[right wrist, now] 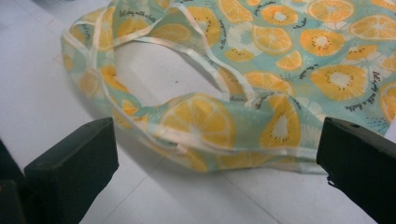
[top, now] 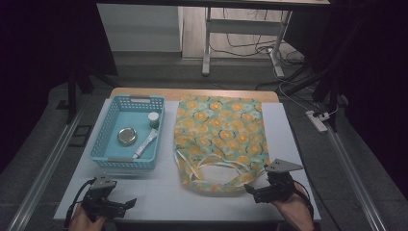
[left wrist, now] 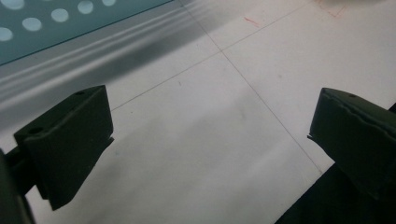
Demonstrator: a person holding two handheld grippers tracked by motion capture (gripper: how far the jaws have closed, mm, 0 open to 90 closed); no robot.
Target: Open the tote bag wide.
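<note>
While both grippers' jaws stand open, the fruit-print bag's handle (right wrist: 205, 126) lies just ahead of the right gripper (right wrist: 217, 154).

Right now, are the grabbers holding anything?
No. Both the left gripper and the right gripper are open with nothing between the jaws; the right one faces the bag.

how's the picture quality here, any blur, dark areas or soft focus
High view: room around the table is nearly black. Left gripper view: blue basket smeared by motion blur. Right gripper view: fruit-print bag sharp, its far handle loop slightly soft.
</note>
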